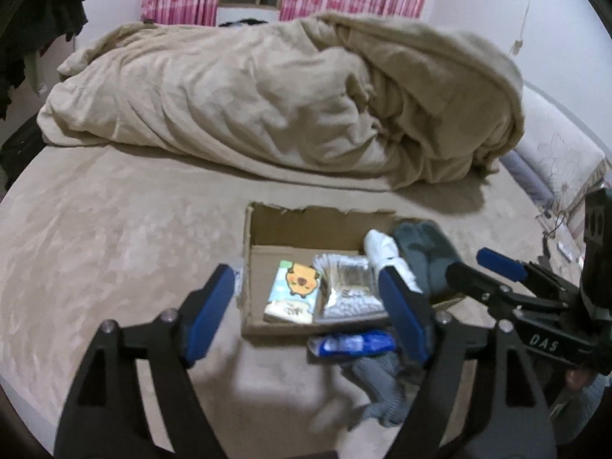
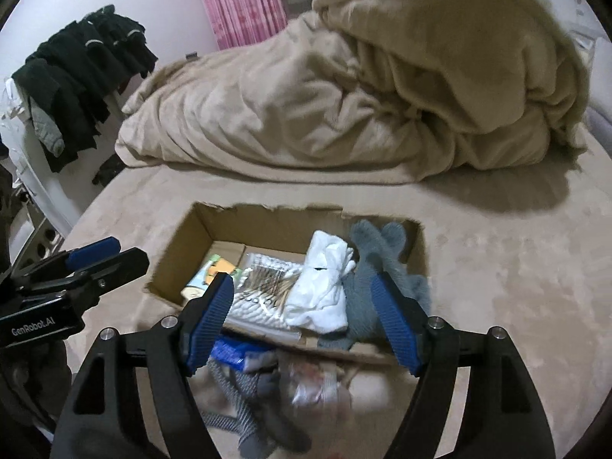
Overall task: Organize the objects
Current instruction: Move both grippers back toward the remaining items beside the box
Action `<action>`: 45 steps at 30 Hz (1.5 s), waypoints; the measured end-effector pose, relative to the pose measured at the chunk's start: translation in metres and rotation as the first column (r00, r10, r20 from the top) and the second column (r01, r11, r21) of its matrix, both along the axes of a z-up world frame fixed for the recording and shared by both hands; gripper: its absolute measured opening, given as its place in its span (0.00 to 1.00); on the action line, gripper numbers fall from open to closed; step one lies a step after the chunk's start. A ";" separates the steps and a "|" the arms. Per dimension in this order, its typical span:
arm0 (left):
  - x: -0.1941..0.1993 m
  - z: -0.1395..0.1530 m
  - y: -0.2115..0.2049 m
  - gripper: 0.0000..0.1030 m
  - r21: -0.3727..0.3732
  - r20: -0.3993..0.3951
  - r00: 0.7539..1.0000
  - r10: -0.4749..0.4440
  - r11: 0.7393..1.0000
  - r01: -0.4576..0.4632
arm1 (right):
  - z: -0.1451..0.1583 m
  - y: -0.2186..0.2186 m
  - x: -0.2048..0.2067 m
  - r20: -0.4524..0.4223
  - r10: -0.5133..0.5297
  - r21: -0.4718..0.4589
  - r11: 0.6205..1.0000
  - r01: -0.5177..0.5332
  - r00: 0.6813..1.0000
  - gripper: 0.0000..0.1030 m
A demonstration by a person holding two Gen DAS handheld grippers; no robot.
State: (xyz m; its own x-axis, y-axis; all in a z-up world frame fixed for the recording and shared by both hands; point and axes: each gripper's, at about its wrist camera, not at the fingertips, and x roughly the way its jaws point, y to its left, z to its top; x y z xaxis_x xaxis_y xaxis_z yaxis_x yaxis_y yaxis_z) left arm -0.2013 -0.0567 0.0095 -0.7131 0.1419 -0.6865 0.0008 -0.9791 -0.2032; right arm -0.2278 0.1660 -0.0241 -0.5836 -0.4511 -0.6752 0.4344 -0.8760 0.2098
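"GenRobot.AI" stands on the left claw (image 2: 111, 254) body; "DAS" on the right claw (image 1: 482, 266) body.

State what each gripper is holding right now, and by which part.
Nothing is held. The left gripper and the right gripper both stand open and empty above the cardboard box, fingers apart with no item between them.

Left tool (image 1: 308, 311): matte black forked arms, silver round screw heads at the joints, blue ribbed pads on the finger (image 1: 403, 317) faces; white "GenRobot.AI" lettering on its body in the right wrist view. Right tool (image 2: 302, 317): same black frame, silver screws, blue ribbed pads; white "DAS" marking on its side.
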 end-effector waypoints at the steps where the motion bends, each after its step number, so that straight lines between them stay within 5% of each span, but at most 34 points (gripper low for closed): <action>1: 0.007 0.005 0.000 0.78 0.006 -0.010 1.000 0.006 1.000 -0.006 | 0.008 0.004 0.007 -0.012 -0.003 -0.006 1.000 0.003 1.000 0.75; 10: 0.061 0.028 0.009 0.78 0.043 -0.066 0.998 -0.002 0.999 0.005 | 0.045 0.031 0.055 -0.079 -0.009 -0.024 1.000 0.007 0.997 0.75; 17: 0.095 0.023 0.012 0.78 0.080 -0.087 0.996 0.020 0.997 -0.013 | 0.042 0.049 0.086 -0.083 -0.001 -0.016 1.000 0.000 0.997 0.75; 33: 0.095 -0.060 0.062 0.78 -0.002 0.057 0.997 -0.053 0.999 0.053 | -0.002 0.064 0.093 -0.025 0.025 -0.004 1.000 -0.025 0.999 0.75; 45: 0.065 -0.101 0.081 0.78 0.048 0.077 0.994 -0.079 0.996 0.075 | -0.043 0.058 0.060 0.041 0.036 0.022 0.999 -0.037 0.998 0.75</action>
State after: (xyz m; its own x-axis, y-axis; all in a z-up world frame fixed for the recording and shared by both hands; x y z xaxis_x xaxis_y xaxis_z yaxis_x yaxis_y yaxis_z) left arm -0.1364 0.0243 -0.0916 -0.6430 0.2265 -0.7316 -0.0566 -0.9667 -0.2496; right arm -0.1678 0.2239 -0.0672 -0.5386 -0.4563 -0.7084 0.4580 -0.8642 0.2084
